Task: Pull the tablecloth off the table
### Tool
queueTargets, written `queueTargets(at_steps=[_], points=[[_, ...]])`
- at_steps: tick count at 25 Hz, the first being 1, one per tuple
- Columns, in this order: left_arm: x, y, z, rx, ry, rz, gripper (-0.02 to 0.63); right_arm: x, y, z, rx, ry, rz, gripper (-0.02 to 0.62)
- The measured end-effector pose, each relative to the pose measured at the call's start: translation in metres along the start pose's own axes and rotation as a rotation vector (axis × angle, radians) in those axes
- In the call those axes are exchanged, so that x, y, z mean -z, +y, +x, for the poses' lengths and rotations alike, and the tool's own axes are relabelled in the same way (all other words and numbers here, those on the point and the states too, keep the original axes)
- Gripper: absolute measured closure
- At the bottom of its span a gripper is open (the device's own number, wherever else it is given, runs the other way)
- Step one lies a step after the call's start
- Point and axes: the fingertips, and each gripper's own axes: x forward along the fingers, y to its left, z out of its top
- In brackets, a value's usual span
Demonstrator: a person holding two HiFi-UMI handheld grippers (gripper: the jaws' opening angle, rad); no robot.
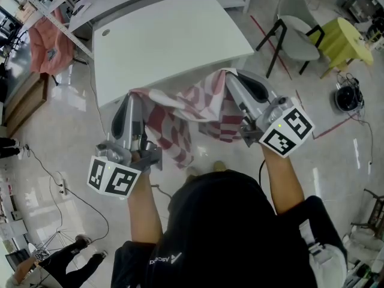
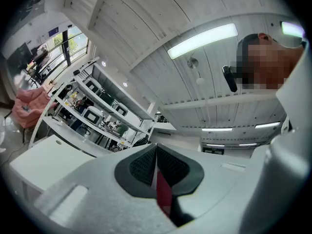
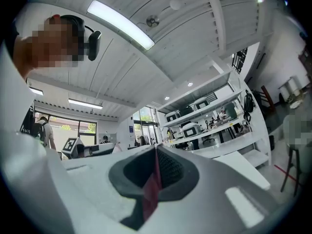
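Note:
A red and white checked tablecloth point(image 1: 180, 116) hangs in the air between my two grippers, off the white table point(image 1: 162, 38), whose top is bare. My left gripper point(image 1: 133, 96) is shut on the cloth's left corner, my right gripper point(image 1: 228, 75) shut on its right corner. Both point upward, near the table's front edge. In the left gripper view a strip of red cloth point(image 2: 163, 196) shows pinched between the dark pads point(image 2: 141, 165). In the right gripper view the same red cloth point(image 3: 152, 191) sits clamped between the pads point(image 3: 168, 169).
A grey chair point(image 1: 294, 32) and a yellow-covered stool point(image 1: 345, 38) stand right of the table. A pink cloth point(image 1: 48, 44) hangs at the left. Cables and a power strip point(image 1: 62, 186) lie on the shiny floor. A second person's legs point(image 1: 78, 257) show at the bottom left.

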Motion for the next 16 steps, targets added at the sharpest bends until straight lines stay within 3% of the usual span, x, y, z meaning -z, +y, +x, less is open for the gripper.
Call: queueTargets(at_steps=[16], points=[[-0.0003,-0.0025,0.0029,0.004,0.003,0.001,0.595,-0.0004,-0.003,-0.0004,-0.007,0.003,0.011,0.591]])
